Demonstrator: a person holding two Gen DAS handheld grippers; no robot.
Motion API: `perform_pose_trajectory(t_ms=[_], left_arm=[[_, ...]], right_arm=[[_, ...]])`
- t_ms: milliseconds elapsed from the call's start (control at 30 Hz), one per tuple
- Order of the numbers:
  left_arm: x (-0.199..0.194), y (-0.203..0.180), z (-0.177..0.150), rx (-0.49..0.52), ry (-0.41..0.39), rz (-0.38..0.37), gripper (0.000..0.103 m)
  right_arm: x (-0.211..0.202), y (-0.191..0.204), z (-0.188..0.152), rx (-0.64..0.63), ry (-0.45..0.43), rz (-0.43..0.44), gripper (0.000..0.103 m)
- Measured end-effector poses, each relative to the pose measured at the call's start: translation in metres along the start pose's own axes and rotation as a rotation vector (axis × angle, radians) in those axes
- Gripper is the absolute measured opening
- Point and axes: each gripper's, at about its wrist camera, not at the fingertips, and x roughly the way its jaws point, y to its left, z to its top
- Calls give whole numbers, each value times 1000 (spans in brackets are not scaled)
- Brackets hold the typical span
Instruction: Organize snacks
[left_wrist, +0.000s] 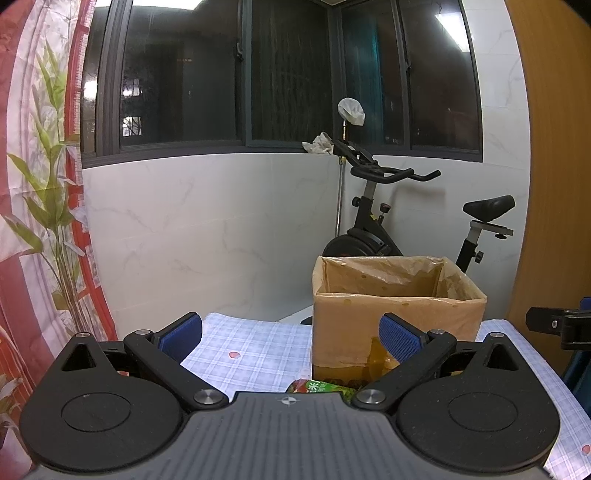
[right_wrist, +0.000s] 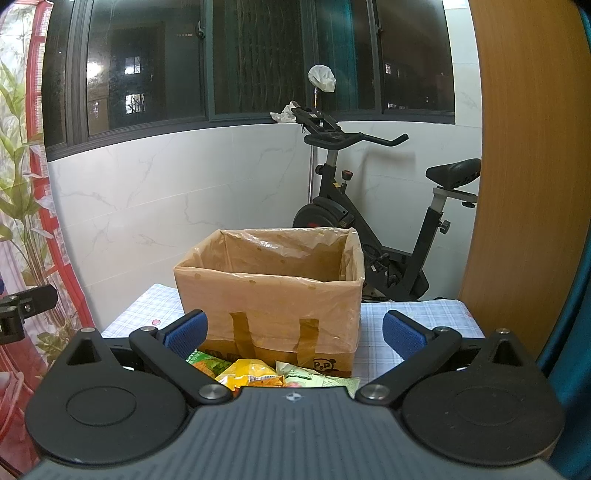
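Note:
A cardboard box (right_wrist: 269, 302) lined with clear plastic stands open on the checked tablecloth (right_wrist: 424, 317); the left wrist view has the box (left_wrist: 395, 314) at centre right. Snack packets lie in front of it: a yellow packet (right_wrist: 253, 373), a green packet (right_wrist: 210, 363) and a pale green packet (right_wrist: 314, 378). Only a green packet (left_wrist: 321, 387) peeks over the body in the left wrist view. My right gripper (right_wrist: 293, 332) is open just above the packets, holding nothing. My left gripper (left_wrist: 291, 332) is open and empty, left of the box.
An exercise bike (right_wrist: 373, 206) stands behind the table against a white tiled wall under dark windows. A wooden panel (right_wrist: 528, 166) rises at the right. A red floral curtain (left_wrist: 40, 184) hangs at the left. The other gripper's tip (left_wrist: 554, 325) shows at the right edge.

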Motion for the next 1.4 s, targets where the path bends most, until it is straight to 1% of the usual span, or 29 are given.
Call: perform_pose_trajectory(t_ms=[567,800,900,1000,1067,1100,1167,1233,1333,1400], left_arm=[[2,-1,-2,-13,16,20,103],[8,-1,-6,-11,34,19,103],[17,-2,-9,5,44,34,103],[31,-1,-11,22,43,69,103],[42,5,-11,12,53,80,103],[48,9,-11,1,59,81,103],[59,16,-11,-22,63,83,103],[69,23,-10,-31,53,99,102],[85,27,-9,2,50,124,102],[95,28,-11,29,58,124,102]], right_arm=[[0,-3,-2,13,0,3,103],[8,-6,-8,28,11,8,103],[15,-9,-11,39,5,33,103],[24,-15,-18,49,-22,60,103],[30,-19,-23,41,-64,52,103],[34,-20,-26,36,-86,35,103],[45,-22,-30,24,-99,4,103],[55,-25,-34,27,-107,19,103],[67,-31,-42,43,-125,30,103],[77,-32,-46,43,-111,28,103]])
